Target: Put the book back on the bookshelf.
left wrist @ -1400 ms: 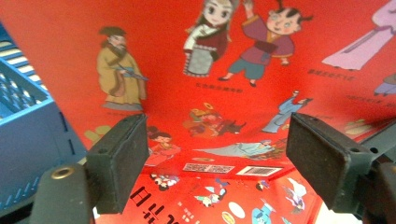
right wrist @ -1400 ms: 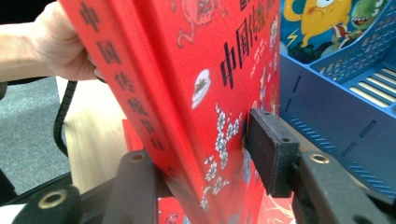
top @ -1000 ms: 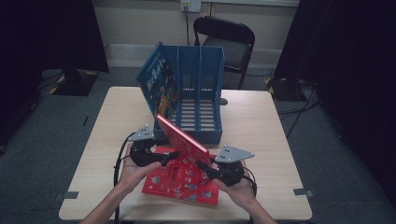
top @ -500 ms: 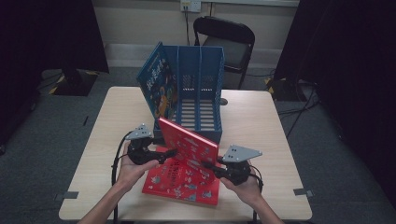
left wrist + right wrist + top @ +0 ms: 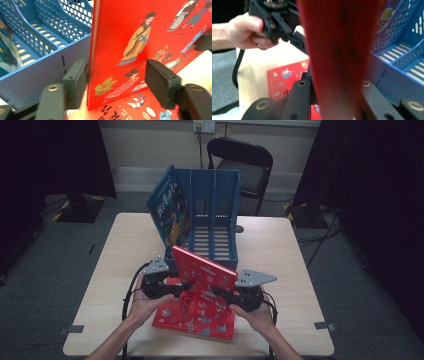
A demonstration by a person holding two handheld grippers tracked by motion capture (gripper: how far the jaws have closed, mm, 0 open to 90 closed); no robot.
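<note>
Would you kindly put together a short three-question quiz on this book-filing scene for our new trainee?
1. True or false: the upright red picture book stands lifted between the left claw and the right claw.
2. Which slot of the blue plastic three-slot file rack holds the blue illustrated book: A) left, B) middle, C) right?
3. Fill in: under the lifted book, a second flat red book lies on the light wooden ____.

Key
1. True; the right claw grips one edge, while the left claw's jaws straddle the other with a gap visible.
2. A
3. table
</note>
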